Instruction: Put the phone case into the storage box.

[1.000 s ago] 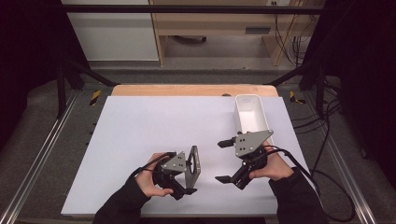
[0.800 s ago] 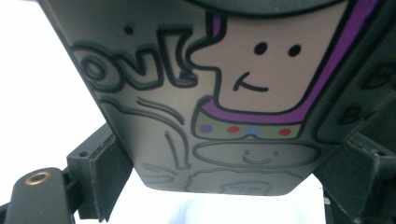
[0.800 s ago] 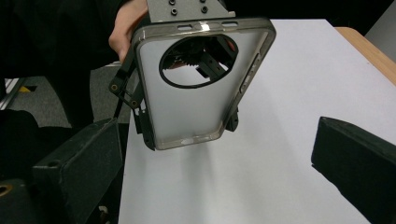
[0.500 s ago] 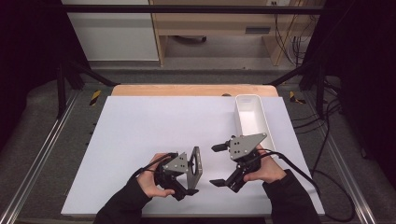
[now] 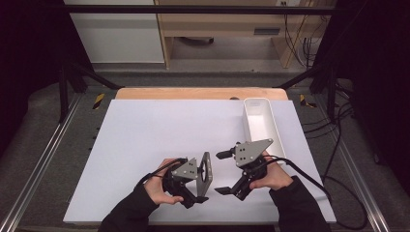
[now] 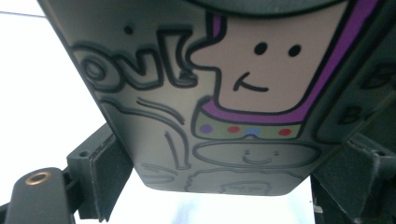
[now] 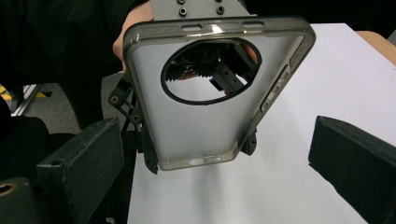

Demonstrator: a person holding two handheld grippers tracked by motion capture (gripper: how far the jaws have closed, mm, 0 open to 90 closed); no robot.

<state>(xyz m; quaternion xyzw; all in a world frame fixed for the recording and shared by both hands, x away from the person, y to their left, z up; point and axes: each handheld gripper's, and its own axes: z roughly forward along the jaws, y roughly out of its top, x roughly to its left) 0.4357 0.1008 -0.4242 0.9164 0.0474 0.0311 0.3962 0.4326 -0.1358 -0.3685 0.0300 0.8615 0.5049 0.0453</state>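
Phone case, high view: the phone case (image 5: 207, 170) stands on edge above the white surface (image 5: 159, 140), pinched in the left tongs (image 5: 200, 186) near the front edge.
Right tongs, high view: the right tongs (image 5: 223, 172) are spread wide just beside the case, apart from it; a white tray (image 5: 261, 121) sits behind them.
Left gripper view: the case's printed cartoon back (image 6: 224, 107) sits between the two black jaws.
Right gripper view: the case's smoky inside with its round camera hole (image 7: 210, 98) faces the spread jaws, nothing between them.
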